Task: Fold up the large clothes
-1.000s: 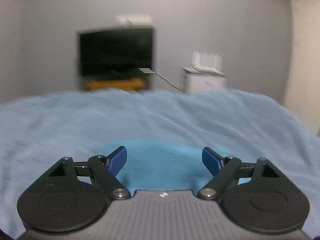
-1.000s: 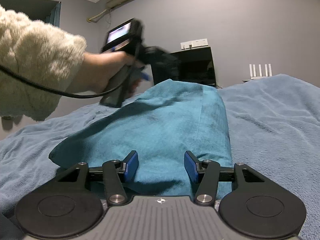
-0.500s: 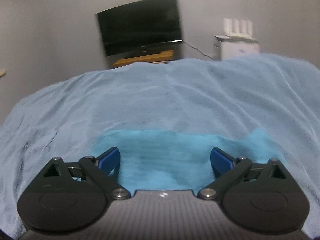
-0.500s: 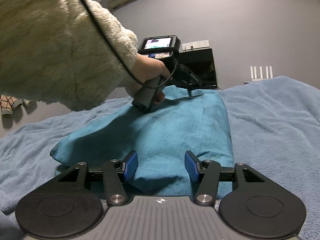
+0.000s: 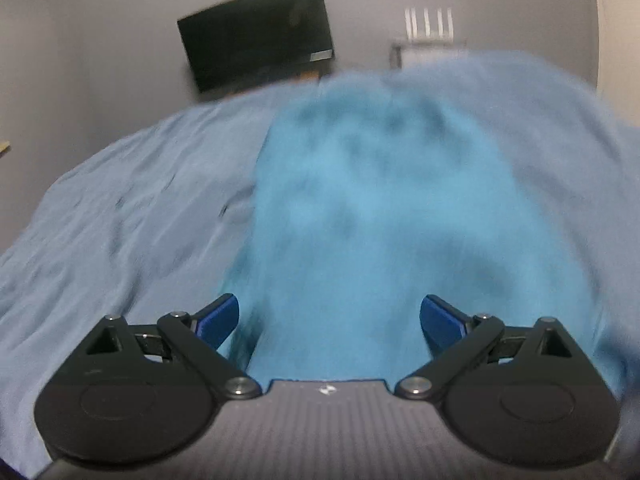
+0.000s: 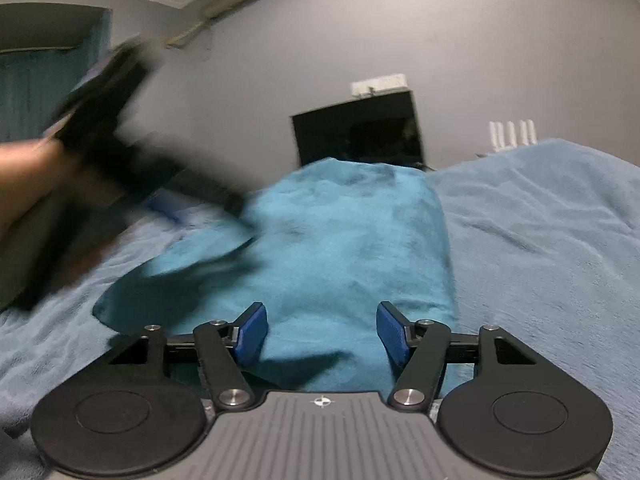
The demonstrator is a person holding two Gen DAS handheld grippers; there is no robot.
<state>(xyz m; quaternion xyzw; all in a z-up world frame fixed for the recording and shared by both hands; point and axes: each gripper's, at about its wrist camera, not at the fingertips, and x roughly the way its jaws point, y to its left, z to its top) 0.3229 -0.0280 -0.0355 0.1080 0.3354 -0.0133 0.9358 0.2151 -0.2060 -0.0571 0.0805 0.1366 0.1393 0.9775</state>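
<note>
My left gripper [image 5: 329, 314] has its jaws wide apart, and they have just been opening. Nothing is pinched between them. The teal cloth [image 5: 372, 216] lies under and in front of this gripper, running away from it in a long folded strip. It looks blurry here. To the left of this gripper is the light blue blanket [image 5: 120, 216] on the bed. Far ahead, past the cloth, a dark TV [image 5: 256, 36] stands by the grey wall.

From my right gripper I see my left hand [image 6: 28, 184] far off to the left, holding its gripper above the blanket. It is all a blur. My right gripper [image 6: 320, 332] sits at the near end of the teal cloth. Its jaws stand partly apart and have just been opening. The cloth lies between the blue pads [image 6: 250, 332], but I cannot see them pressing it. More blanket spreads out to the right of this gripper.
</note>
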